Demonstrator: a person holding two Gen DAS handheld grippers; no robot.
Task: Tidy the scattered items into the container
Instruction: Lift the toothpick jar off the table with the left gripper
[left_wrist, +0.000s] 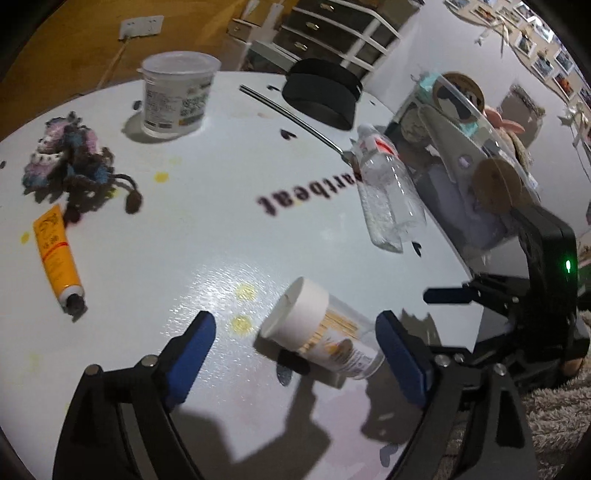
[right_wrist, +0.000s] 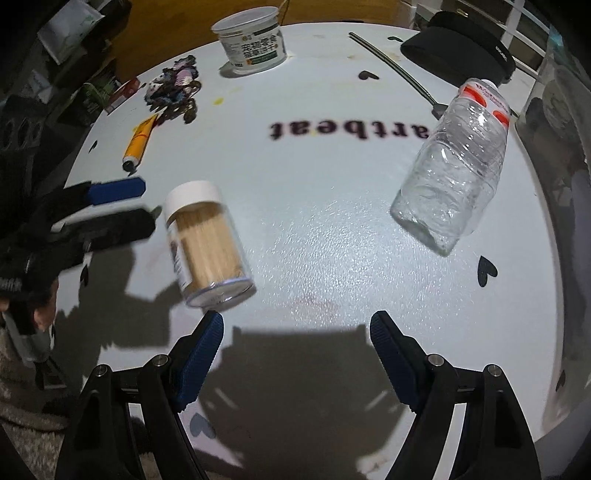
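Observation:
A clear toothpick jar with a white cap lies on its side on the white round table. My left gripper is open with the jar between its blue fingers, not touching. The jar also shows in the right wrist view, with the left gripper just left of it. My right gripper is open and empty over bare table near the front edge. An empty plastic bottle lies to the right. An orange tube, a crocheted yarn piece and a white tub lie further back.
A clear container with soft items stands past the table's right edge. A black round case and a metal rod lie at the back. A shaggy rug is below the table.

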